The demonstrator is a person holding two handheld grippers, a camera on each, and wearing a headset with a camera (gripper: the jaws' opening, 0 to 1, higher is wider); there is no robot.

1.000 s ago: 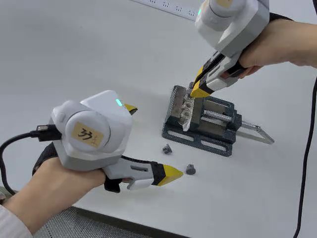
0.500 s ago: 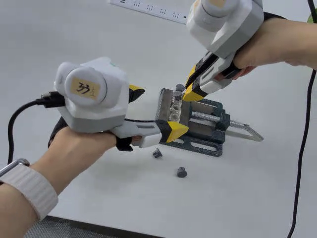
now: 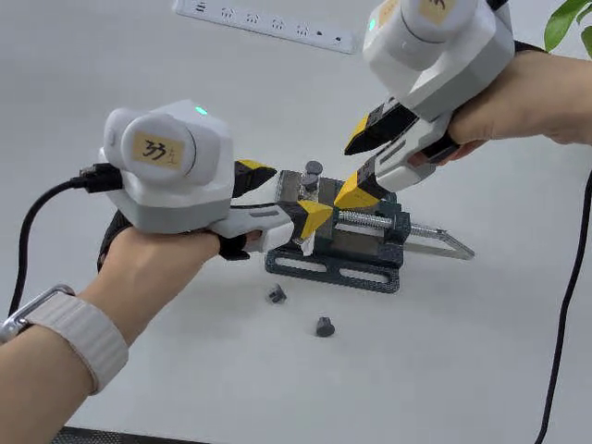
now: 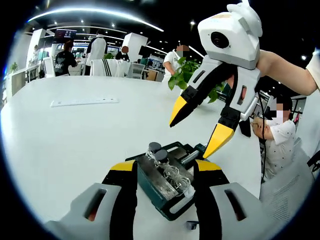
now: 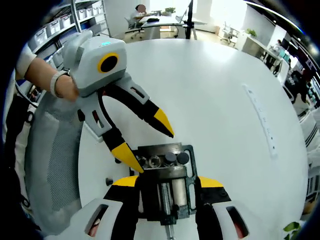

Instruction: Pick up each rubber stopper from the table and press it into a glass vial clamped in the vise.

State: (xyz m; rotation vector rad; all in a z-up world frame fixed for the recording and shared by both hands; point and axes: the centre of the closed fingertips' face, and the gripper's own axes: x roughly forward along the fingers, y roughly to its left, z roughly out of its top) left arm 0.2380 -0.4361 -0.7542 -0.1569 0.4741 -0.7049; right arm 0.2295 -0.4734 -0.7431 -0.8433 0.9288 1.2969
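Head view: the vise [image 3: 335, 248] stands on the desk [image 3: 139, 83] well in from its edges, and a power strip [image 3: 268, 20] lies toward the far edge. The left hand-held gripper [image 3: 291, 192] and the right hand-held gripper [image 3: 350, 174] hover just above the vise, tips near each other. Both have their jaws spread and carry nothing. One loose rubber stopper [image 3: 277, 295] lies just before the vise base. A second loose stopper [image 3: 324, 326] lies beside it, closer to the near edge. Left gripper view: the vise clamps a row of glass vials. The stoppered vials [image 4: 154, 147] are the two at the far end, and the open vials [image 4: 176, 174] are the two at the near end. Right gripper view: the same row shows two dark caps and two clear mouths, with the left hand-held gripper's lower tip just beside the open end. Judgement: two insertions are complete and a pick-up is due. The next move calls for lowering one hand-held gripper to a loose stopper, closing on its head, then aligning it squarely over an open mouth before pressing.
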